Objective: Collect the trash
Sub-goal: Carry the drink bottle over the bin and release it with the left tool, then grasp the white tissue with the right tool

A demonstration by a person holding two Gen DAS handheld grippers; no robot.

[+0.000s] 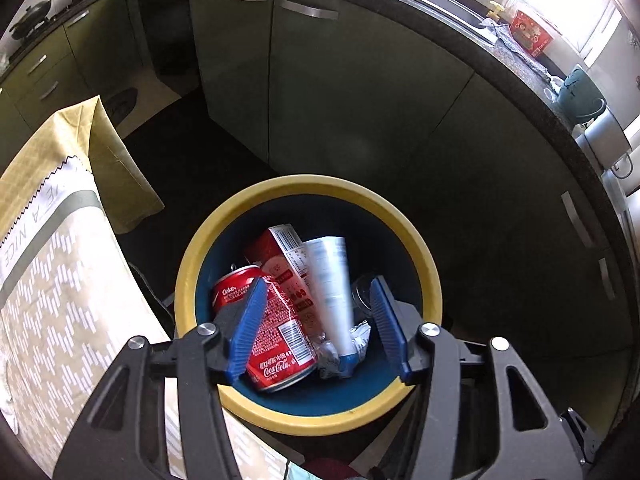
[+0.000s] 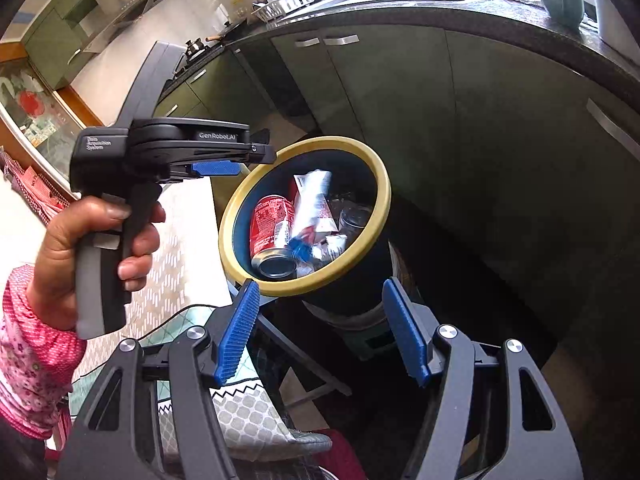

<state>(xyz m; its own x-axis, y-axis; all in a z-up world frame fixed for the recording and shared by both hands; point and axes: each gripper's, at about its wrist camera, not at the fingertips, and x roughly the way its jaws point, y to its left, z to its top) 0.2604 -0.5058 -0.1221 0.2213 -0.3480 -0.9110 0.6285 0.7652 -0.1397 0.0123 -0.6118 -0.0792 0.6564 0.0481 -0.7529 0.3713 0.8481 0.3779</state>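
The left gripper [image 1: 318,320] hangs over the round dark-blue bin with a yellow rim [image 1: 420,252], its blue pads apart and gripping nothing; between them, blurred, a white printed tube with a blue cap [image 1: 332,292] lies among a red Coca-Cola can [image 1: 276,340] and a red carton [image 1: 284,256]; dark open floor rings the rim.
From the right wrist, the right gripper [image 2: 320,328] stands open and empty just short of the bin's near edge; a hand [image 2: 80,248] holds the left gripper beside the rim's far-left edge.
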